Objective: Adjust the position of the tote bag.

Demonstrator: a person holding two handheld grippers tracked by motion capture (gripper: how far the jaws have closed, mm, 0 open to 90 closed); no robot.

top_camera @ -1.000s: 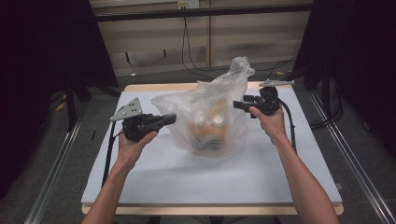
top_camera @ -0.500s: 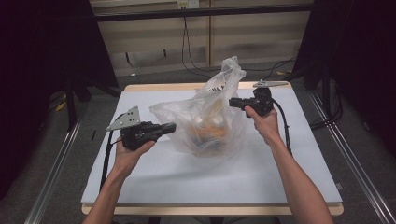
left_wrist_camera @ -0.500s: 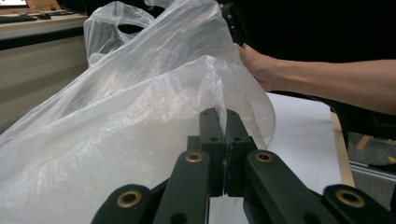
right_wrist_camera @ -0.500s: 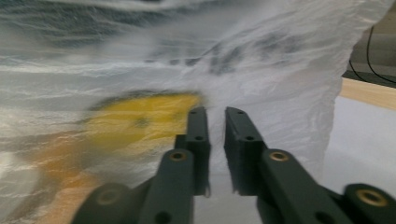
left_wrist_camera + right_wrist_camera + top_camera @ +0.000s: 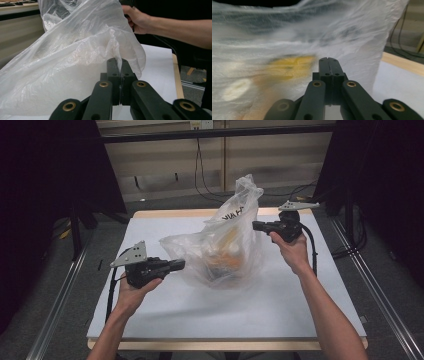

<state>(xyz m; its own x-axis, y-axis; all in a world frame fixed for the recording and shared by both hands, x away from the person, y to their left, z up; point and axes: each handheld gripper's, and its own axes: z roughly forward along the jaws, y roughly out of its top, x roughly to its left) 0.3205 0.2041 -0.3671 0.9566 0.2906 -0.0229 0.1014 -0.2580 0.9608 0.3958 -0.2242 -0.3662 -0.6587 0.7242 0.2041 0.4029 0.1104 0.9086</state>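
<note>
A translucent plastic bag (image 5: 220, 247) holding orange and pale packaged goods, too blurred through the film to be named, stands near the middle of the white bench (image 5: 280, 305), its bunched top raised toward the far side.

The left hand-held gripper (image 5: 181, 264) is seen at the bag's left flank; in the left gripper view its jaws are pressed together with a thin fold of the bag's film (image 5: 117, 53) caught between them. The right hand-held gripper (image 5: 256, 225) is held higher, at the bag's upper right side. Its jaws have just been closing and now stand together in the right gripper view (image 5: 328, 62); the film lies directly against their tips, but whether a fold is actually pinched there cannot be told from the blur.

The step in hand is judged to be the taking of the bag by two opposite edges, so that it can be spread open or lifted. For this to be done well, the right grip should be confirmed before any pull is applied, since thin film slips easily from flat pads. The two edges should be drawn apart evenly and slowly, the left kept low and the right raised, so that the contents stay settled at the bottom. Sharp tugs are best avoided, as the film could stretch or tear.
</note>
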